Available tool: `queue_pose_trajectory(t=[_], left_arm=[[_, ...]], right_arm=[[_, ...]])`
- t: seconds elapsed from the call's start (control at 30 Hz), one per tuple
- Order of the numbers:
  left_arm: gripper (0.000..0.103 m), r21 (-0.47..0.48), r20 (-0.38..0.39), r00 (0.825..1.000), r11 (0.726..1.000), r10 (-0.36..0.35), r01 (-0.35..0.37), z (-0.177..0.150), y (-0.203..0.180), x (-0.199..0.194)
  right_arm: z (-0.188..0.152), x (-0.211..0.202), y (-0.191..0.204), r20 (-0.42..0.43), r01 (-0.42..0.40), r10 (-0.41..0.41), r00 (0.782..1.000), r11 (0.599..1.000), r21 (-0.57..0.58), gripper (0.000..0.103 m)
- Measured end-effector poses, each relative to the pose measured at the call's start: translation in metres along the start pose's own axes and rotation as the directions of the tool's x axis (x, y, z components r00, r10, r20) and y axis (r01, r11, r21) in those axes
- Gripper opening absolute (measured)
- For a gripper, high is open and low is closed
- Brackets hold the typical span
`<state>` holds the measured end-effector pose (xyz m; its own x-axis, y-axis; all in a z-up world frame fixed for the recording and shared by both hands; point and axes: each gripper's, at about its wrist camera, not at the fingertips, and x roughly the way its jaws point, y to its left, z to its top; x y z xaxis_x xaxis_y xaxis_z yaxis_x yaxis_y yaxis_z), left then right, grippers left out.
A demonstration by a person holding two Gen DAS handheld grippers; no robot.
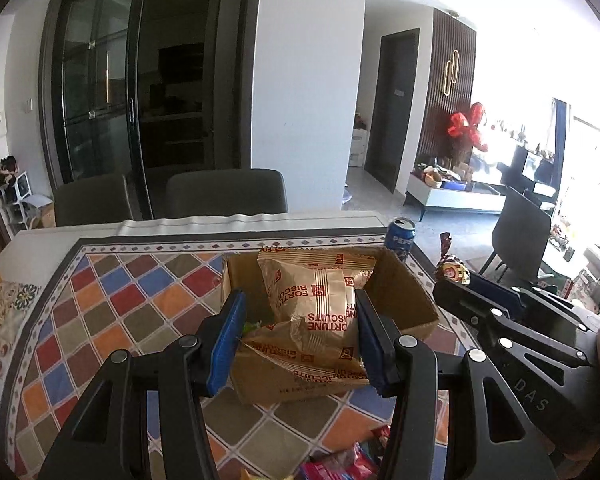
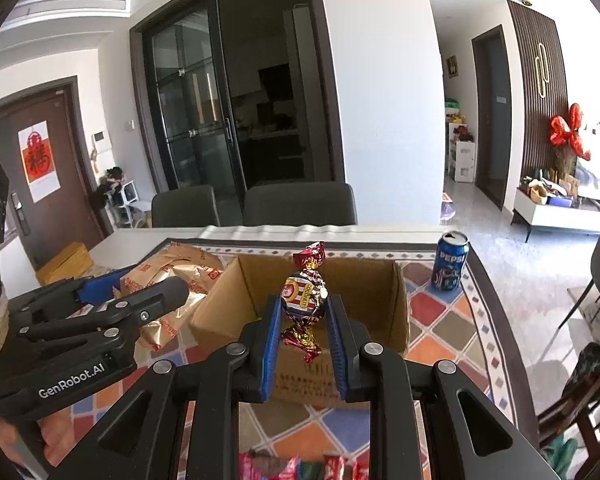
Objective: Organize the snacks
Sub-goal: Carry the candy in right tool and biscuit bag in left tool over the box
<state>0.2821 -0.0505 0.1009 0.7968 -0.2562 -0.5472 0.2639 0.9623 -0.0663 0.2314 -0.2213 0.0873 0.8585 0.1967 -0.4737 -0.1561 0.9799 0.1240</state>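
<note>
Snacks are being gathered into a cardboard box (image 2: 380, 304) that stands on the patterned bench (image 1: 112, 296). A gold biscuit packet (image 1: 320, 296) is gripped by the left tongs (image 1: 298, 340), held over the box opening, where it overlaps a second packet of the same kind. A foil-wrapped candy (image 2: 305, 298) is pinched upright by its round middle in the right tongs (image 2: 305, 320), in front of the box. A Pepsi can (image 2: 450, 262) stands near the box's right side, apart from it.

The packet is judged to be light, puffed and crinkly; its film may slip, and the biscuits inside could be crushed, so a soft hold across the flat faces is advised. The candy is judged small and stiff-centred; the twisted ends would tear, so the body is the better hold.
</note>
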Motion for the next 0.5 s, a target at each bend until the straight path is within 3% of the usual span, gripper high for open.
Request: queue_pose_trajectory(t=[0.5], left_arm=[[0.054,0.001,-0.067,0.998,1.0,0.021,-0.021,0.016,0.006,0.064]], right_arm=[[0.014,0.059,-0.015,-0.07,0.021,-0.021,0.997,1.0,0.004,0.024]])
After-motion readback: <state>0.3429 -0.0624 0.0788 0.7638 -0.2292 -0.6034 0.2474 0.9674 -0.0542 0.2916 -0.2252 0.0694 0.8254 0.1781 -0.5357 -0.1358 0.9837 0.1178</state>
